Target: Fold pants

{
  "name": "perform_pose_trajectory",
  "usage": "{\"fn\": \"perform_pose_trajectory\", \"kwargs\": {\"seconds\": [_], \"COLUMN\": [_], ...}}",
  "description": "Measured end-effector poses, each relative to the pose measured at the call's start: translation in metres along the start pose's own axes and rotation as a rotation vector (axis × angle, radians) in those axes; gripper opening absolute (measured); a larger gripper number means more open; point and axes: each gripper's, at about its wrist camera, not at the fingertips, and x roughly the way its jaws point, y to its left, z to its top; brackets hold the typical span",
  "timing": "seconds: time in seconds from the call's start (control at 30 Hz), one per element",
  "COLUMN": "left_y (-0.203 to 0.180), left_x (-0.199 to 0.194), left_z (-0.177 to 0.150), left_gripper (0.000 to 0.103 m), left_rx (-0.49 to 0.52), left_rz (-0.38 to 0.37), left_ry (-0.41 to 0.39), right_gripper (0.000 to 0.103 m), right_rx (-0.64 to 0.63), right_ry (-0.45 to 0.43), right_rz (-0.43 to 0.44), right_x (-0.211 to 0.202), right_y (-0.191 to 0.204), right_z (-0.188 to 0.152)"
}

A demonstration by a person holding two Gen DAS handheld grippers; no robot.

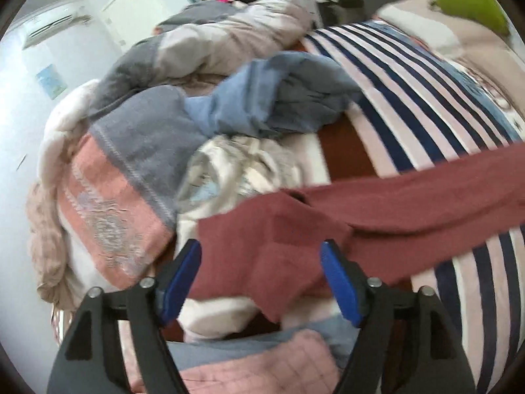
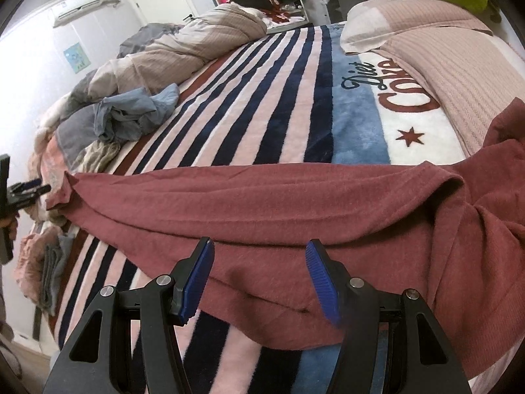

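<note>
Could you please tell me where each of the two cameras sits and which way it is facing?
Left wrist: on the left tool, looking along its open fingers over the leg end of the red pants to a heap of laundry.
Right wrist: on the right tool, also open, facing across the pants and the striped blanket; the left tool shows far left.
Shared: pants, blanket, blue garment.
</note>
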Motion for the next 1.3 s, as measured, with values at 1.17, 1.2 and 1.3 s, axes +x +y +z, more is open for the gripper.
{"fn": "perform_pose_trajectory", "kwargs": {"seconds": [1.17, 1.2, 1.3], "left_y": [0.035, 0.018, -0.028], "left_x": [0.006, 0.001, 0.004], "left_z": [0.002, 0.002, 0.003], "left_gripper": [0.044, 0.045, 0.045], "left_rx": [-0.286, -0.272, -0.260], "left_rz": [-0.014, -0.076, -0.249], "left_ry": [-0.102, -0.101, -0.059], "right_gripper": [0.052, 0.046, 0.024], "right_rx": [-0.044, -0.058, -0.130], "right_ry": [0.025, 0.031, 0.051], "right_rz": [0.066, 0.083, 0.115], "right_x": [0.016, 0.018, 0.027], "right_y": [0.008, 0.012, 0.025], "right_z": [-0.002, -0.003, -0.003]}}
